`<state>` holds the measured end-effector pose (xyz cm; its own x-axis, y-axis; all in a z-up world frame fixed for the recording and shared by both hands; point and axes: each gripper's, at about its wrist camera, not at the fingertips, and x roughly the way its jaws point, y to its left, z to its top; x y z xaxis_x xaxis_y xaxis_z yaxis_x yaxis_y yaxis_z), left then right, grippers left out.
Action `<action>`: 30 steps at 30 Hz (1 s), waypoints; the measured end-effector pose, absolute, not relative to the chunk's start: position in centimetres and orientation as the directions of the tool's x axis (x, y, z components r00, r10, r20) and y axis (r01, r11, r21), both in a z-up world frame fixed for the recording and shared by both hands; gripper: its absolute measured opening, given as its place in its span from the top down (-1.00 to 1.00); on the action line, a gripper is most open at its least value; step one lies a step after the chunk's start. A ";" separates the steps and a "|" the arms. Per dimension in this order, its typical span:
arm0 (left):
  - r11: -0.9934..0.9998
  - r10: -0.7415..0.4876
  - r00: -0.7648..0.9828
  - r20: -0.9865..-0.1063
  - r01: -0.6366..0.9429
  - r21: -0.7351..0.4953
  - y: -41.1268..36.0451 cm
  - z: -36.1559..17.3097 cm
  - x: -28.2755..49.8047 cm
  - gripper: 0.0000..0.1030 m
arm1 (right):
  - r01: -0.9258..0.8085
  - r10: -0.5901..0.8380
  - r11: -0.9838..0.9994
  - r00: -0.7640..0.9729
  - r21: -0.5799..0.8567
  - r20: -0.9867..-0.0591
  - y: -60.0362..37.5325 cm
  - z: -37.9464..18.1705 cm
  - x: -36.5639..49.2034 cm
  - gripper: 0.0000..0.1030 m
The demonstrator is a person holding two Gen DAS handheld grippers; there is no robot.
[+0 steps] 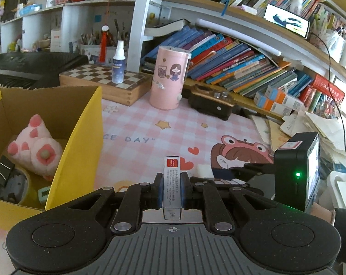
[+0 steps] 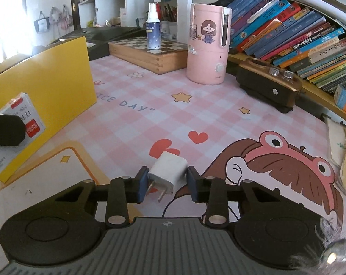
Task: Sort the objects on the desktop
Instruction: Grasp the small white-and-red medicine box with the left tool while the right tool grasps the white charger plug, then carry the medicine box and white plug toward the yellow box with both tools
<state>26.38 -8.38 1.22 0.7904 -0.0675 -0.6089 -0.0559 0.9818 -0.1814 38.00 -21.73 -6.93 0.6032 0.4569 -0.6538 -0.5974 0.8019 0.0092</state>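
Left gripper (image 1: 171,191) pinches a small white box with a red label (image 1: 171,183), held above the pink checked desk mat (image 1: 150,123) just right of the yellow cardboard box (image 1: 81,142), which holds a pink plush toy (image 1: 35,144) and a binder clip (image 1: 1,169). Right gripper (image 2: 167,183) sits low over the mat with a white plug adapter (image 2: 168,171) between its pads; the pads look against its sides, but contact can't be confirmed.

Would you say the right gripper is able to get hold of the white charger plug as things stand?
Probably yes: the white charger plug lies on the mat between the right gripper fingers, with nothing in the way.
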 end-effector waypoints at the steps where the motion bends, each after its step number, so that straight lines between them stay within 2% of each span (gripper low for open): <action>1: 0.982 -0.069 0.793 -0.606 -0.054 -0.182 -8.4 1.4 26.2 0.75 | -0.587 0.452 0.809 0.605 0.016 -0.655 -21.9 -6.8 37.9 0.36; 12: 0.982 -0.105 0.802 -0.588 -0.011 -0.191 -8.6 2.3 24.0 0.75 | -0.496 0.450 0.860 0.623 0.121 -0.640 -24.9 -3.6 34.3 0.36; 30: 0.965 -0.217 0.817 -0.535 0.096 -0.244 -7.1 3.0 18.1 0.75 | -0.458 0.420 0.882 0.656 0.112 -0.627 -25.1 0.4 23.8 0.36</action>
